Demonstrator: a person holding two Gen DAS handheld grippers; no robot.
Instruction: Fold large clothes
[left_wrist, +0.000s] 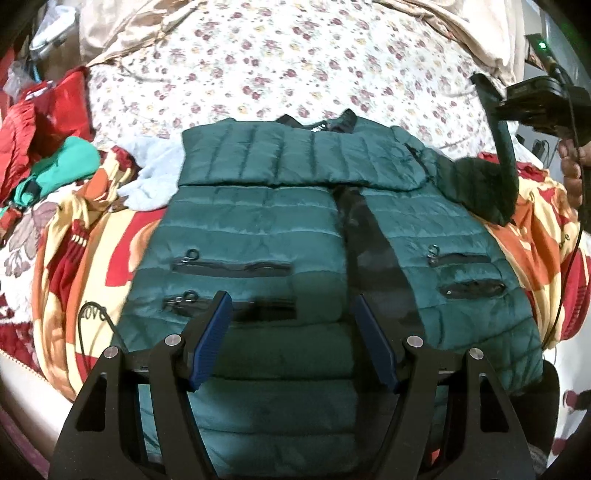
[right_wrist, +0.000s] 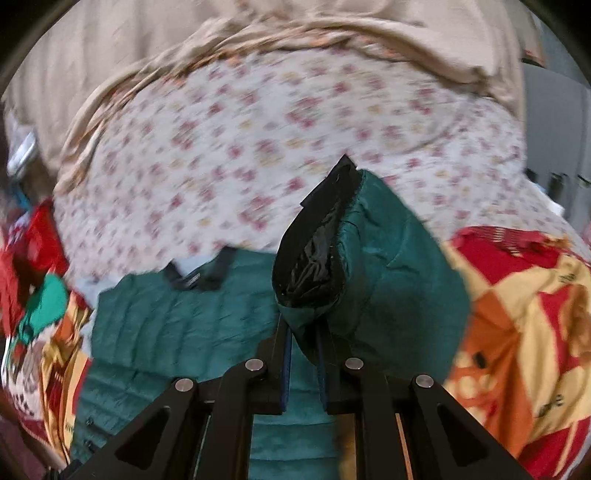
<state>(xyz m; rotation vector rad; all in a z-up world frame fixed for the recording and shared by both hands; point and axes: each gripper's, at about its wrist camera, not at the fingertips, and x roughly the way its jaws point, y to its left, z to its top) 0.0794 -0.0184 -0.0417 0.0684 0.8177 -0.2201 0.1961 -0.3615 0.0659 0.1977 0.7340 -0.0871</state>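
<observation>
Already clamped on the right sleeve of the green puffer jacket, lifted at the bed's right edge by the right gripper. Spread front-up mid-bed, collar far, hem near, left sleeve folded across the chest. Hovering over the hem, left gripper with fingers apart, empty. Open room leftward across the chest.

Bed bears green jacket, patterned blanket.

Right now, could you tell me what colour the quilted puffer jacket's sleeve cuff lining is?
Glossy black inside the dark green quilted puffer jacket's sleeve cuff, clearest in the right wrist view.
</observation>
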